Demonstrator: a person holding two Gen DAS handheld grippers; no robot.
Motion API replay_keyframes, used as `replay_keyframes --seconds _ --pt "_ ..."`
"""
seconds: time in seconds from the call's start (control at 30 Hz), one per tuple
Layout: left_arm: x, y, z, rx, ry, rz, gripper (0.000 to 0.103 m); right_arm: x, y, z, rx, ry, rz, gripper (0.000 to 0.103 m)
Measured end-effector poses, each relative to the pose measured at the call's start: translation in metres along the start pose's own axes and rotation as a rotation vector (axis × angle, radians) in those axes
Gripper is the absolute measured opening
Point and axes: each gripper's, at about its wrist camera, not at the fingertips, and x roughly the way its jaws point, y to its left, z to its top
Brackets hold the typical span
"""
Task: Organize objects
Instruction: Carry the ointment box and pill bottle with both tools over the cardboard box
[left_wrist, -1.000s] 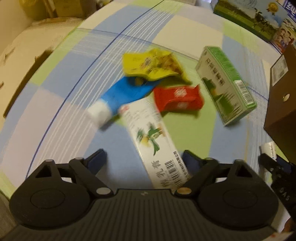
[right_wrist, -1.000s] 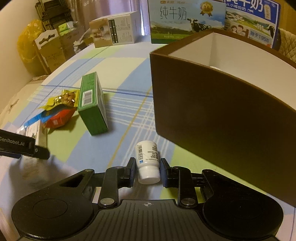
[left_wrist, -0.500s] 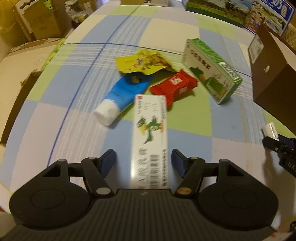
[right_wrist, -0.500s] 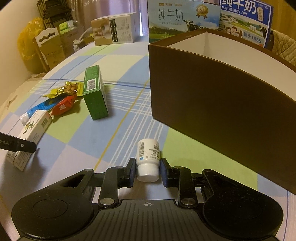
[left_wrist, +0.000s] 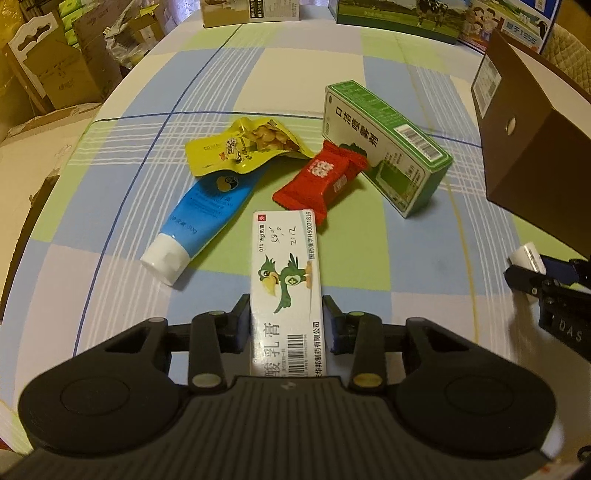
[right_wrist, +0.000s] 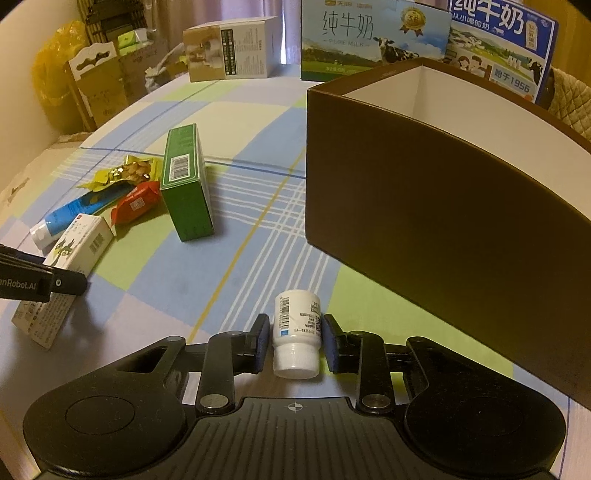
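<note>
The left gripper (left_wrist: 286, 319) squeezes a white box (left_wrist: 286, 280) lying on the checked table (left_wrist: 125, 173). Just past it sit a blue tube (left_wrist: 201, 218), a yellow bag (left_wrist: 240, 146), a red packet (left_wrist: 319, 181) and a green box (left_wrist: 384, 144). The right gripper (right_wrist: 295, 341) squeezes a white bottle (right_wrist: 297, 338) beside a big brown box (right_wrist: 443, 206). The tall wall hides the bottom of the brown box.

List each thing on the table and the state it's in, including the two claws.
Left claw: shut on white carton.
Right claw: shut on white bottle, capped.
Brown box: open-topped, upright.
Green box: closed, resting on a long side.
Blue tube: capped, lying flat.
Red packet: sealed.
Yellow pouch: lying flat.
</note>
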Motion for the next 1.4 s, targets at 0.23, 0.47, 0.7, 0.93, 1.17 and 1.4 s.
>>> replay_keyframes --seconds 0.23,0.47,0.7,0.93,1.17,1.4 --pt "-0.008 -0.003 -0.015 0.034 0.015 -0.024 0.033 -0.01 0.005 -0.01 -0.008 0.02 0.016 0.024" --pt "-0.02 -0.018 -0.034 0.112 0.035 -0.073 0.033 -0.031 0.009 -0.033 0.027 0.037 0.053 0.024" --pt "-0.036 -0.037 -0.05 0.161 0.063 -0.15 0.033 -0.054 0.0 -0.055 0.117 0.068 0.092 0.024" --pt "-0.061 -0.058 -0.044 0.206 0.022 -0.209 0.033 -0.084 -0.028 -0.066 0.241 0.061 0.1 0.024" --pt "-0.092 -0.085 -0.015 0.242 -0.065 -0.27 0.033 -0.131 -0.067 -0.056 0.321 -0.051 0.056 0.024" --pt "-0.116 -0.122 0.031 0.281 -0.163 -0.332 0.033 -0.176 -0.117 -0.028 0.361 -0.193 -0.01 0.024"
